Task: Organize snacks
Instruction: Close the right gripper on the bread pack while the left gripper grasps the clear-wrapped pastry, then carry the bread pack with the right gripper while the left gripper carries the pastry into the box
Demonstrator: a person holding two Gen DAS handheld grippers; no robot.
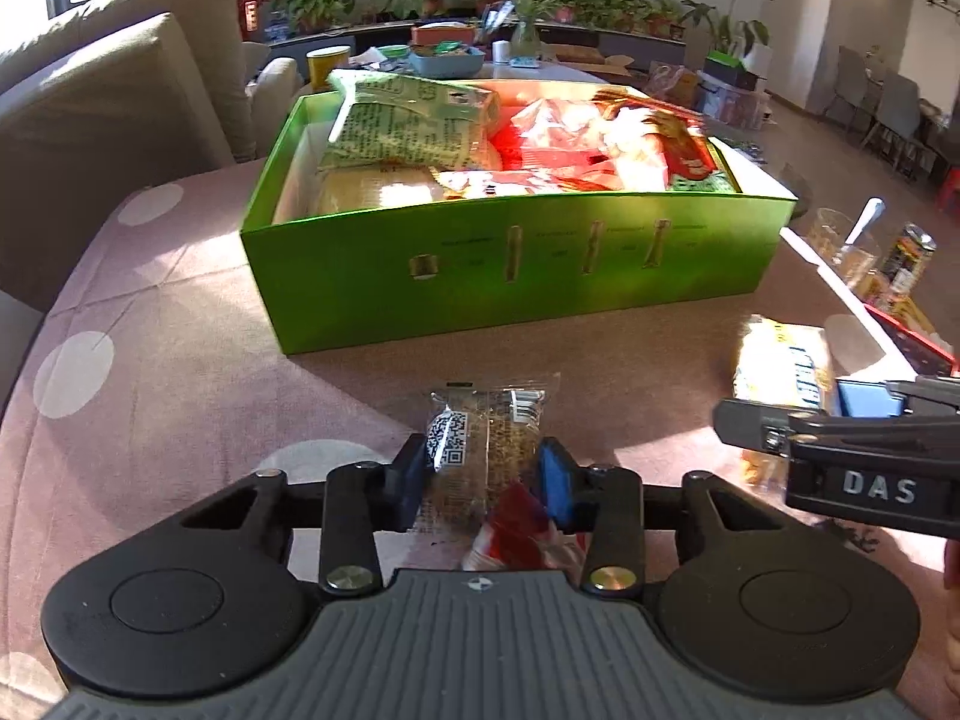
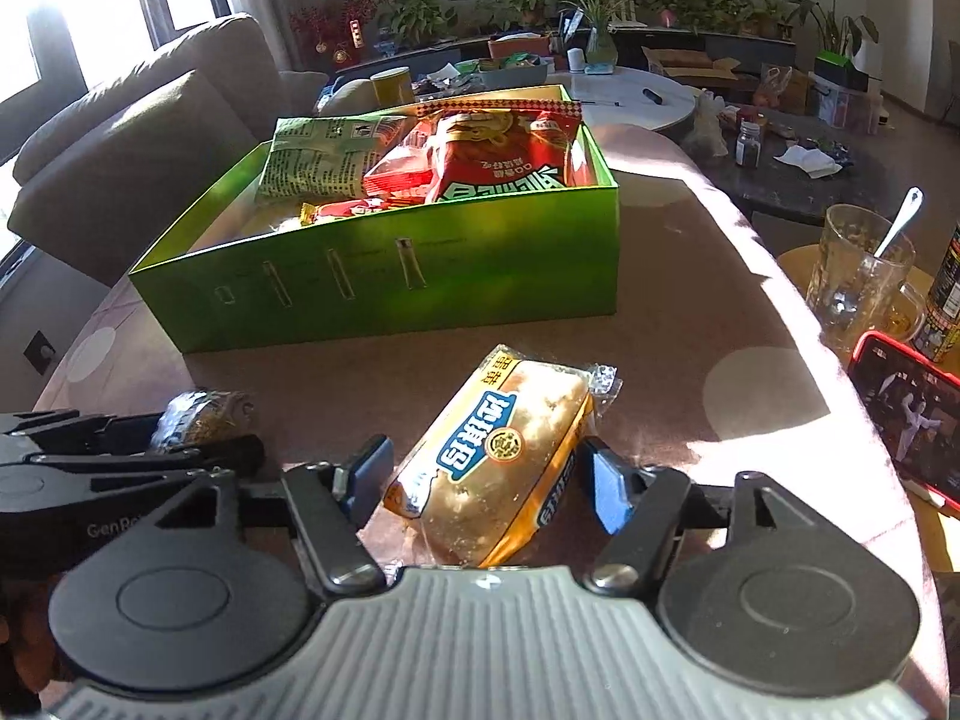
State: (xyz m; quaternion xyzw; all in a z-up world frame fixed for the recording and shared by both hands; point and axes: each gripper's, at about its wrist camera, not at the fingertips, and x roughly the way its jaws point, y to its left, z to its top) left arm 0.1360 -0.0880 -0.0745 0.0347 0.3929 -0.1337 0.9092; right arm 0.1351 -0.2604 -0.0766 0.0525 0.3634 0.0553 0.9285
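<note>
My left gripper is shut on a clear-wrapped snack bar with a QR code, just above the pink dotted tablecloth. A red and white wrapper shows below the bar, near the jaw base. My right gripper is open, and a yellow bread packet lies on the cloth between its blue pads. The packet and the right gripper also appear at the right of the left wrist view. Beyond both stands a green box holding several snack bags.
To the right, past the table's edge, stand a glass mug with a spoon, a can and a phone in a red case. A beige sofa stands on the left. A cluttered table and plants fill the background.
</note>
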